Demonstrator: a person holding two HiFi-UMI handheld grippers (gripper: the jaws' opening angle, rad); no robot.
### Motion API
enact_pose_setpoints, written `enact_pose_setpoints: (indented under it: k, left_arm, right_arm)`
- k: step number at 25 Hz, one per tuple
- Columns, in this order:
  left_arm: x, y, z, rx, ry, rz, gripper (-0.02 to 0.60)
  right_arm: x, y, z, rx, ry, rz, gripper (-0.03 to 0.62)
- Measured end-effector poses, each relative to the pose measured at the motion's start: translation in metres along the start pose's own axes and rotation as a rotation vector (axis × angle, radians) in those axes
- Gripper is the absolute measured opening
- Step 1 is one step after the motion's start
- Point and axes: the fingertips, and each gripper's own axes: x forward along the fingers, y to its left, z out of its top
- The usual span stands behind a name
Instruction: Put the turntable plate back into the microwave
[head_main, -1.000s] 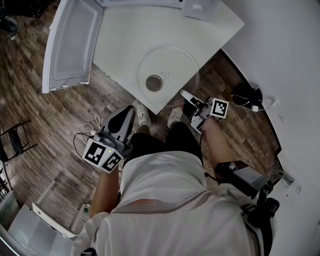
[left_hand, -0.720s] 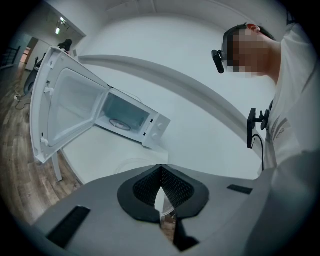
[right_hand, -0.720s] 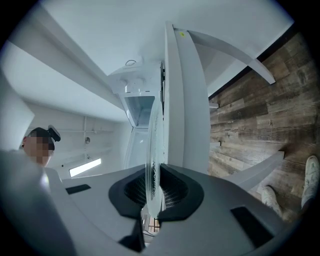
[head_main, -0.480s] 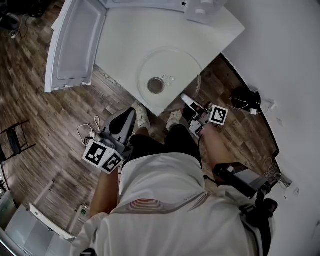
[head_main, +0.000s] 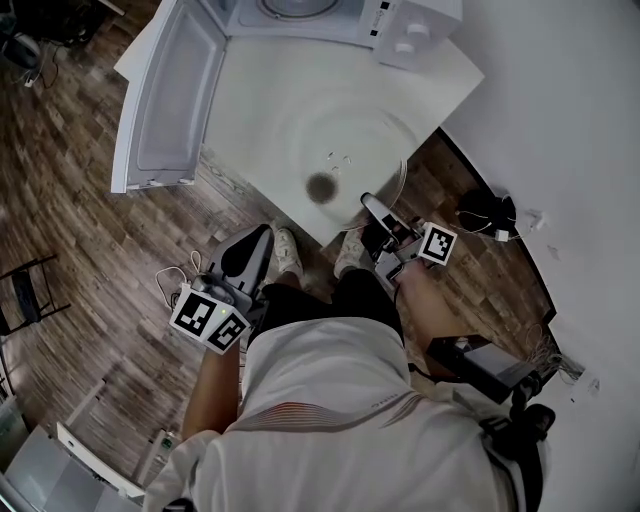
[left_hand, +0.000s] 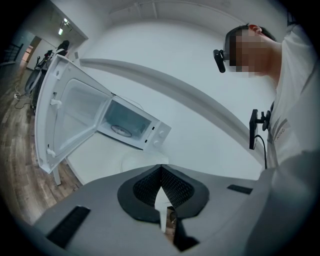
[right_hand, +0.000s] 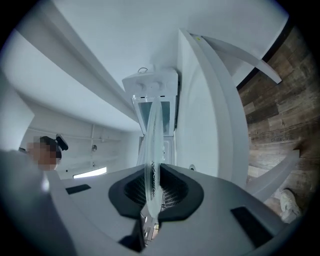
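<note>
The clear glass turntable plate (head_main: 352, 150) hangs blurred above the white table (head_main: 255, 85), and my right gripper (head_main: 372, 206) is shut on its near rim. In the right gripper view the plate (right_hand: 153, 140) stands edge-on between the pads, pointing toward the microwave (right_hand: 150, 95). The white microwave (head_main: 300, 12) sits at the table's far end, its door (head_main: 165, 100) swung wide open to the left. My left gripper (head_main: 260, 238) is held low over the floor near the table's front corner, shut and empty; its view shows the jaws (left_hand: 161, 172) met, facing the open microwave (left_hand: 131, 125).
A white wall runs along the right. Black cables and a device (head_main: 485, 212) lie on the wood floor by the wall. A black chair (head_main: 22, 298) stands at the left. The person's shoes (head_main: 288, 250) are close to the table's corner.
The right gripper has risen with the plate, which has lifted off the table and now looks blurred. The view has shifted so the microwave's front shows. The left gripper has stayed put.
</note>
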Motion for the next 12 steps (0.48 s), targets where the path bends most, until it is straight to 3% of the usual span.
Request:
enact_pose_setpoints:
  k: [12]
  left_arm:
    - [-0.029,0.019,0.047,0.186,-0.054,-0.093,0.011]
  right_arm:
    - [0.057,0.044,-0.008,-0.030,-0.149,-0.001,0.028]
